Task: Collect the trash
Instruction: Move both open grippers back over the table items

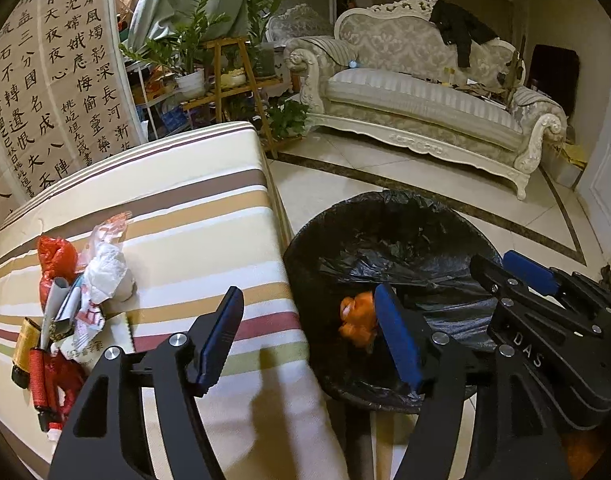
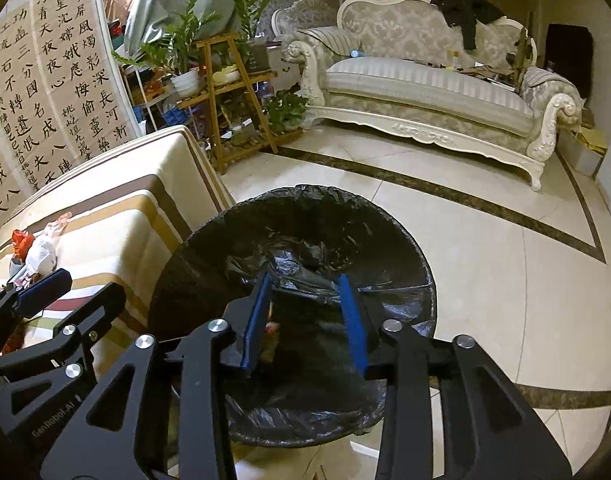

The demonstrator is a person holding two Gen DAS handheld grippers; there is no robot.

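1. Container: a round waste bin lined with a crinkled black plastic bag (image 2: 297, 240) stands on the floor just beside the table's right edge. Inside it lies a crumpled orange plastic wrapper (image 1: 357, 316), low against the liner.
2. Left gripper (image 1: 309, 336): black frame, blue pads. The jaws stand wide apart with nothing between them; one finger is over the table's right edge, the other over the bin.
3. Right gripper (image 2: 305, 320): jaws partly open above the bin mouth, pads parallel, holding nothing.
4. Remaining trash: a mixed pile of litter (image 1: 73, 300) lies near the table's left edge. It comprises a red crumpled plastic bag (image 1: 57, 258), a white crumpled paper wad (image 1: 105, 268), printed wrappers, and a red-and-yellow packet.
5. Surface: a table covered with a cream cloth striped in brown, tan, red and green (image 1: 185, 216); the cloth is smooth and hangs over the edges.
6. Room: glossy cream floor tiles with dark inlay borders (image 2: 485, 240); an ornate carved white sofa with patterned grey upholstery (image 1: 425, 92); potted green plants on a wooden stand (image 1: 225, 64); a calligraphy screen (image 1: 57, 80) behind the table.
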